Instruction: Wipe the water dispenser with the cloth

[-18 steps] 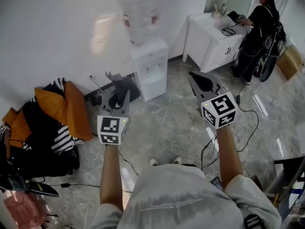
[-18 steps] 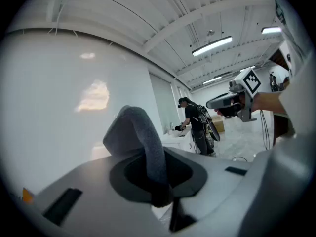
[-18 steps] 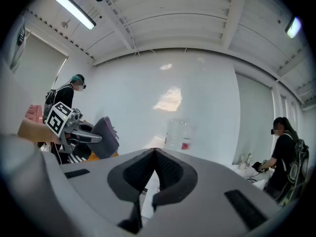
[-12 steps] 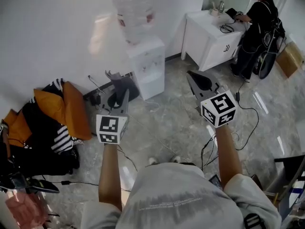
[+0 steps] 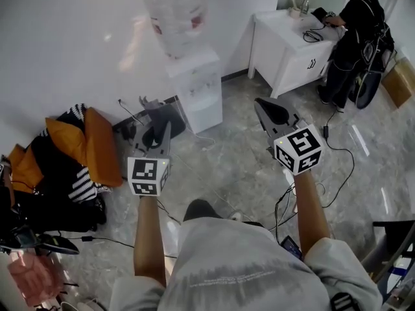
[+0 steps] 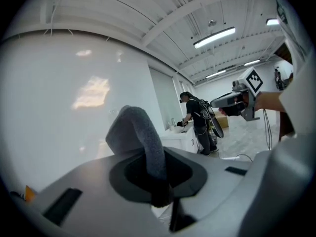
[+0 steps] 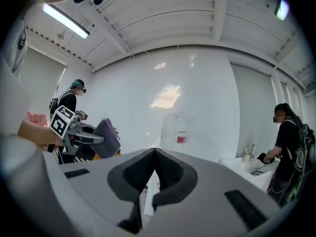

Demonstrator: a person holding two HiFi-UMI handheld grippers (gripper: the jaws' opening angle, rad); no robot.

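Note:
The white water dispenser (image 5: 196, 92) stands against the wall with a clear bottle (image 5: 172, 19) on top; in the right gripper view the bottle (image 7: 174, 130) shows ahead. My left gripper (image 5: 166, 129) is shut on a grey cloth (image 5: 157, 116), held in the air short of the dispenser and to its left. In the left gripper view the cloth (image 6: 138, 135) sticks up from between the jaws. My right gripper (image 5: 262, 105) is shut with nothing in it, its jaw tips meeting (image 7: 154, 153), to the right of the dispenser. The right gripper view also shows the left gripper's cloth (image 7: 106, 138).
A pile of orange and black bags (image 5: 68, 157) lies on the floor at the left. A white cabinet (image 5: 282, 50) stands at the right with a person (image 5: 353, 34) at it. Cables (image 5: 327, 167) run over the grey floor. A pink bag (image 5: 29, 280) sits at bottom left.
The view has shifted forward and the dispenser has drifted slightly left; a dark shoe now shows below. Both grippers keep their pose, the cloth still pinched in the left one.

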